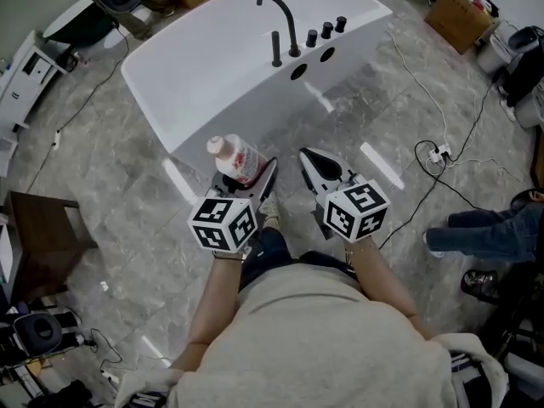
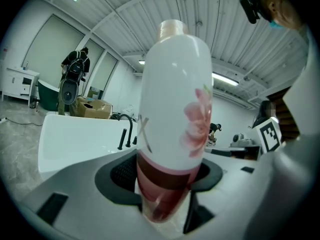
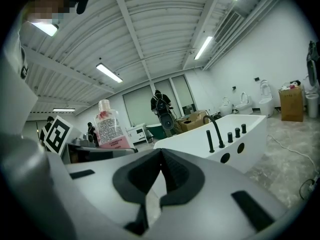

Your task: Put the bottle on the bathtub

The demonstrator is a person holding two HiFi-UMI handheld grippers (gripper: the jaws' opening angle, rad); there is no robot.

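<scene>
My left gripper (image 1: 246,179) is shut on a white bottle (image 1: 236,157) with pink liquid and a flower label; it stands upright between the jaws (image 2: 172,134) and fills the left gripper view. The bottle (image 3: 110,126) also shows at the left of the right gripper view. My right gripper (image 1: 319,168) is shut with nothing in it, its pads meeting (image 3: 161,184). Both grippers hang over the floor just in front of the white bathtub (image 1: 221,58), whose near rim carries a black faucet (image 1: 280,24) and knobs (image 1: 326,31).
A cable and plug (image 1: 438,153) lie on the grey floor at right. A person's legs (image 1: 484,232) are at the right edge. Cardboard boxes (image 1: 459,15) stand behind the tub, a dark wooden chair (image 1: 42,236) at left.
</scene>
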